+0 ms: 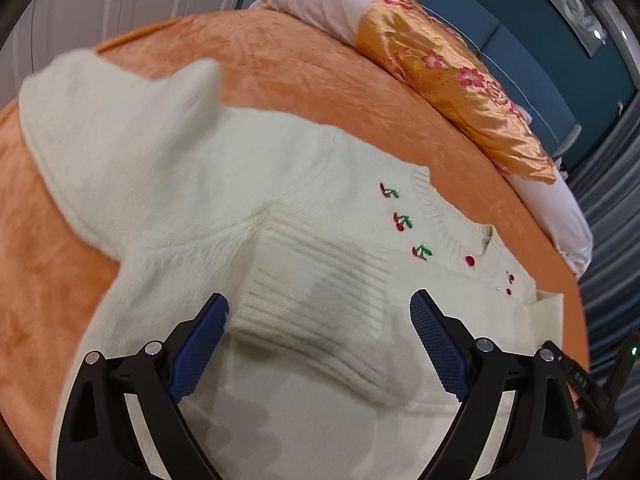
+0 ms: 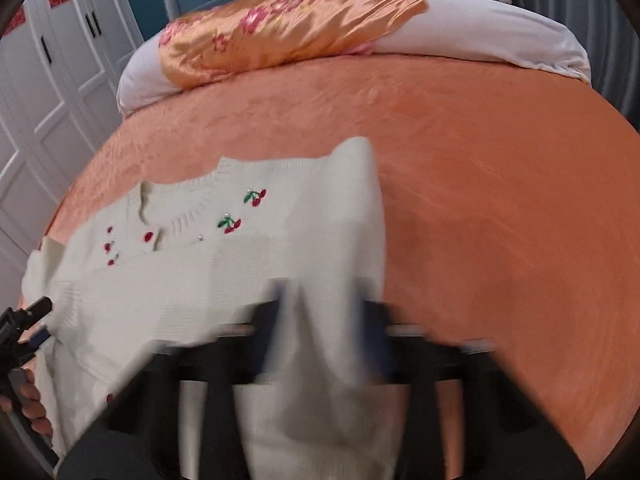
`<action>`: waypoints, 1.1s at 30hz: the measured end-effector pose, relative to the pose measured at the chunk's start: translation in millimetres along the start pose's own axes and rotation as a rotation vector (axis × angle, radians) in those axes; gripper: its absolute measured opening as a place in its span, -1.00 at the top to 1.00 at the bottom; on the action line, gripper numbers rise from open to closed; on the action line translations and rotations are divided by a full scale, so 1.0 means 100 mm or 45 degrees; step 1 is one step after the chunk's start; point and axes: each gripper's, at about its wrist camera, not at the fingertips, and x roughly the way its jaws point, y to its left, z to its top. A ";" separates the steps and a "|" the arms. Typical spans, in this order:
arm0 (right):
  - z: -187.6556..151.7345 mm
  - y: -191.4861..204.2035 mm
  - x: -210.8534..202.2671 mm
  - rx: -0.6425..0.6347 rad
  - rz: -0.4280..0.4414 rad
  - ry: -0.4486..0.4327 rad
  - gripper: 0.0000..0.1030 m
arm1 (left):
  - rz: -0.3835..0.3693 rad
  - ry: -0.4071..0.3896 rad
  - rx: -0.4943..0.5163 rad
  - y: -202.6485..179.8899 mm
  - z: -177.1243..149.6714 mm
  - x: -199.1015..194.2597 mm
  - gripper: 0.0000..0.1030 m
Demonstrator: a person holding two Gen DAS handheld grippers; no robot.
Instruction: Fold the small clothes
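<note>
Orange bedspread (image 2: pixel 500 200) covers the bed, with wide bare room on the right and pillows (image 2: pixel 480 32) at the far edge. Across it lies a cream sweater (image 1: pixel 280 184), collar toward the pillows, body running side to side. Its folded-in cuff (image 1: pixel 312 320) sits directly between the spread pads of the left gripper (image 1: pixel 320 332). The right gripper (image 2: pixel 324 344), blurred, looks pinched on the other sleeve (image 2: pixel 352 240).
</note>
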 end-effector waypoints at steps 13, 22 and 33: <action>-0.37 -0.80 -0.54 0.382 0.112 -0.177 0.76 | -0.077 0.027 0.070 -0.18 -0.21 0.09 -0.73; -0.67 -0.35 -0.32 0.050 0.118 0.020 1.00 | 0.073 0.009 0.278 -0.49 -0.26 0.25 -0.32; -0.75 -0.33 -0.64 0.123 0.133 -0.098 0.89 | 0.131 -0.021 0.378 -0.46 -0.27 0.30 -0.27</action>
